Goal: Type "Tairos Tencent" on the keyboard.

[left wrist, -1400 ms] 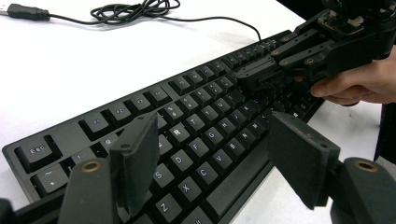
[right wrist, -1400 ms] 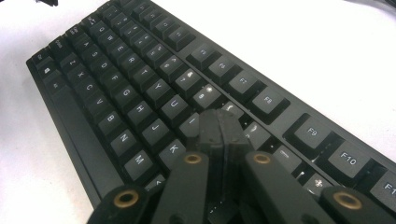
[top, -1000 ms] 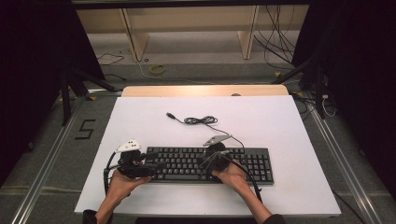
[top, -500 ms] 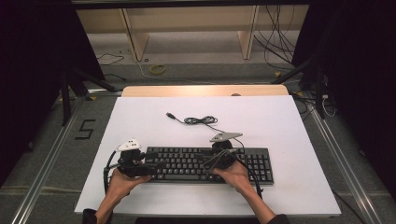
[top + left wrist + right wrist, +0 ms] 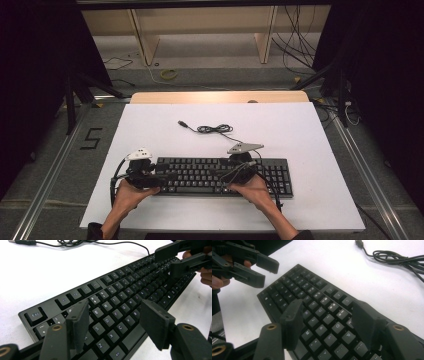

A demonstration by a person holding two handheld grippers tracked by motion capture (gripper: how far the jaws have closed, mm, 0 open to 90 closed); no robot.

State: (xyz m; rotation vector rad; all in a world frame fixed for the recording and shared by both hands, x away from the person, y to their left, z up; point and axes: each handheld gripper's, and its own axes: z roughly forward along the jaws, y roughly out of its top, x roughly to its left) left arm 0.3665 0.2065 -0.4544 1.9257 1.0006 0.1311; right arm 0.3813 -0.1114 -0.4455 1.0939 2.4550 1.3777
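A black keyboard point(image 5: 195, 175) lies near the front of the white table point(image 5: 300, 140). Its cable coil point(image 5: 215, 129) lies behind it, ending in a USB plug point(image 5: 183, 123). My left gripper point(image 5: 162, 179) sits at the keyboard's left end. In the left gripper view its jaws point(image 5: 116, 322) stand open above the letter keys point(image 5: 117, 290), nothing gripped; they have just been closing slightly. My right gripper point(image 5: 222, 175) hovers over the keyboard's right half. Its jaws point(image 5: 327, 320) are open over the keys point(image 5: 312, 290), having just been opening, with nothing between them.
A wooden strip point(image 5: 220, 96) borders the table's far edge. Beyond it are shelf legs and loose cables on the floor point(image 5: 165, 74). A "5" mark point(image 5: 91, 138) is on the floor at left. Bare white surface surrounds the keyboard at the right and back.
The right hand has lifted and shifted a little to the right along the keyboard. The left hand has stayed put.
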